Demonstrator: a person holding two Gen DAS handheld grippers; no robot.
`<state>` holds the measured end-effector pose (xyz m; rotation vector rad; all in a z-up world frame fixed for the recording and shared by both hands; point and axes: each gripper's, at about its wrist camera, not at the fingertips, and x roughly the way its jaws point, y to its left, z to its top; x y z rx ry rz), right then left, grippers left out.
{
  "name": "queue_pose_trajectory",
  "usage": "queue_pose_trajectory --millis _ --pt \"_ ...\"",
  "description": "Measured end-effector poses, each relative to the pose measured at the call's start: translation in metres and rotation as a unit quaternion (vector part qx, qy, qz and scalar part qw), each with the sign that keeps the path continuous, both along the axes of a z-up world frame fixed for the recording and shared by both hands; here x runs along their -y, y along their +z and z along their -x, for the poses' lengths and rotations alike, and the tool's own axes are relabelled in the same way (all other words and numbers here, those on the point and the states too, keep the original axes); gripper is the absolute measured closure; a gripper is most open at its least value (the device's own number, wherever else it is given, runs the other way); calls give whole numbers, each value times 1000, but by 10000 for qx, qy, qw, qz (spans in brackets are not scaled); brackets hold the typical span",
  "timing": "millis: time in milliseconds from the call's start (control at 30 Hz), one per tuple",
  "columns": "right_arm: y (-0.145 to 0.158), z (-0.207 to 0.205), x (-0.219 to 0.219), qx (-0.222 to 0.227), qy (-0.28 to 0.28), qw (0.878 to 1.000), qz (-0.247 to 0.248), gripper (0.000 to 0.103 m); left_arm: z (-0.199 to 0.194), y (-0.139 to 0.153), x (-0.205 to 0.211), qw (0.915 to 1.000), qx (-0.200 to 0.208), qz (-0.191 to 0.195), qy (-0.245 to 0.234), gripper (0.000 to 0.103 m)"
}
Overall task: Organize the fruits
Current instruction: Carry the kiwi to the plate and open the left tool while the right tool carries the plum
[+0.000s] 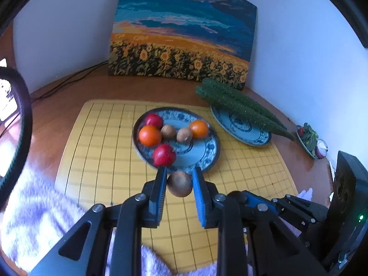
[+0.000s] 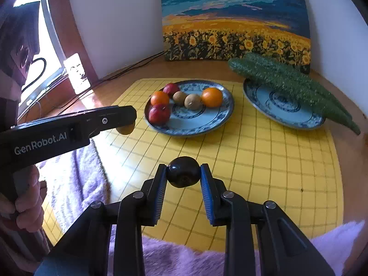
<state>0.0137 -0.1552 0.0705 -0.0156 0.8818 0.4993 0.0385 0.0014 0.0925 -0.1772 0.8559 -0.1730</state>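
A blue-patterned plate (image 1: 207, 151) (image 2: 220, 119) on the yellow grid mat holds two red apples, two oranges and two brown kiwis. My left gripper (image 1: 178, 172) is shut on a third brown kiwi (image 1: 179, 184), held just short of the plate's near rim; it shows from the side in the right wrist view (image 2: 128, 122). My right gripper (image 2: 183, 169) is shut on a dark, near-black round fruit (image 2: 183, 172), held above the mat in front of the plate.
A second blue plate (image 2: 276, 108) (image 1: 243, 128) at the right carries two long green cucumbers (image 2: 294, 85). A sunflower painting (image 2: 234, 18) leans on the back wall. A small dish of vegetables (image 1: 309, 140) sits far right. A purple fluffy cloth (image 2: 184, 257) lies at the near edge.
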Motion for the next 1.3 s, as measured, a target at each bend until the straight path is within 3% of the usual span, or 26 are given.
queue_pose_trajectory --millis 267,800,1300 --pt "2 -19 8 42 -101 9999 42 73 -18 4 11 9998 196 -33 -73 79" --pt "-6 -60 13 13 -240 9997 79 73 -41 -21 23 9983 447 -378 -37 79" --pt "-9 -86 11 42 -224 9997 -55 73 -50 -28 21 9994 239 -229 60 80"
